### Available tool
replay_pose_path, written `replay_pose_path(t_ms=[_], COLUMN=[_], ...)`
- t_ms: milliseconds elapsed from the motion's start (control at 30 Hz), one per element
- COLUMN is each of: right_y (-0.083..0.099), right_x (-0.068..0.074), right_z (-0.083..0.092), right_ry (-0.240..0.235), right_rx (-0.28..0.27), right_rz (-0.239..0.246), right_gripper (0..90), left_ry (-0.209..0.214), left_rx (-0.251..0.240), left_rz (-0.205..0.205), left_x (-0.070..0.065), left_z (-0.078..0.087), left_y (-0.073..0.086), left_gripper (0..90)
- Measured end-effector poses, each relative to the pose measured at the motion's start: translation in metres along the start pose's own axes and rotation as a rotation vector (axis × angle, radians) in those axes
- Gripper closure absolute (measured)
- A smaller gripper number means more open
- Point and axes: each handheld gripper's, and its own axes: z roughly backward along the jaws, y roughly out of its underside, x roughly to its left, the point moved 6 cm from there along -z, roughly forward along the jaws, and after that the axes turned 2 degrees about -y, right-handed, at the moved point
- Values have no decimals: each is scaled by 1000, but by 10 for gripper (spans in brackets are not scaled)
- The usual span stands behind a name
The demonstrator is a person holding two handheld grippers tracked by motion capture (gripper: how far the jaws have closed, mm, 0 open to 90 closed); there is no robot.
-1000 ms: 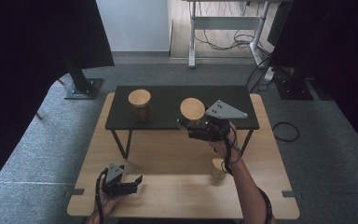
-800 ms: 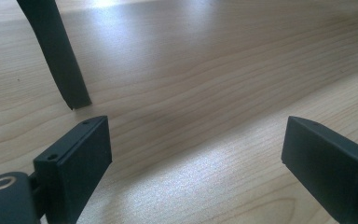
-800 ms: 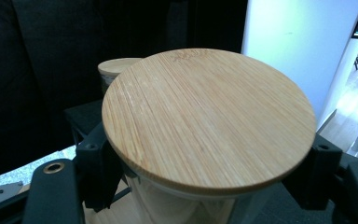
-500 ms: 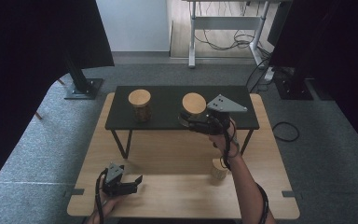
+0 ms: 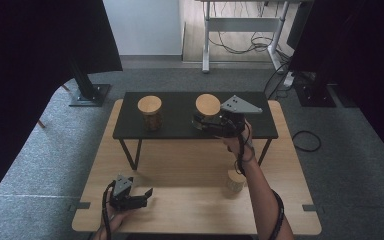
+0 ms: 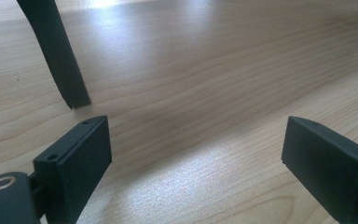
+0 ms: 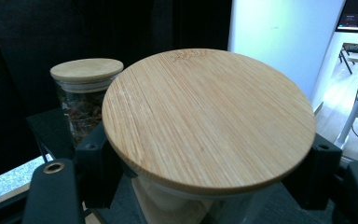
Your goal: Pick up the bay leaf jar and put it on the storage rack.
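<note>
A glass jar with a round bamboo lid (image 5: 207, 105) (image 7: 209, 116) sits between the jaws of my right gripper (image 5: 205, 120) (image 7: 205, 186), which is shut on its glass body just under the lid. Whether the jar touches the low black shelf (image 5: 175, 107) under it I cannot tell. A second lidded jar (image 5: 150, 107) (image 7: 86, 72) with brown contents stands on the shelf's left part. My left gripper (image 5: 147, 197) (image 6: 196, 158) rests low on the wooden table (image 5: 180, 165) near its front left, jaws open and nothing between them.
A third small jar with a pale lid (image 5: 235, 181) stands on the wooden table beside the right forearm. One black shelf leg (image 6: 56, 51) stands close ahead of the left gripper. Grey carpet, a desk frame and cables lie beyond the table.
My right gripper has carried the jar a little farther from the person, deeper over the black shelf. The left gripper has stayed still.
</note>
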Motion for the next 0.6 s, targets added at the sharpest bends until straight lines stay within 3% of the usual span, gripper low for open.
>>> replay_pose_path(t_ms=[600], right_y=[18], right_x=[-13], right_z=[-22], right_ry=[89], right_rx=[44], right_rz=[-16], right_gripper=[253], left_ry=[2], left_rx=[3], left_rz=[-1], left_x=[0], left_z=[1], left_y=[1], left_gripper=[78])
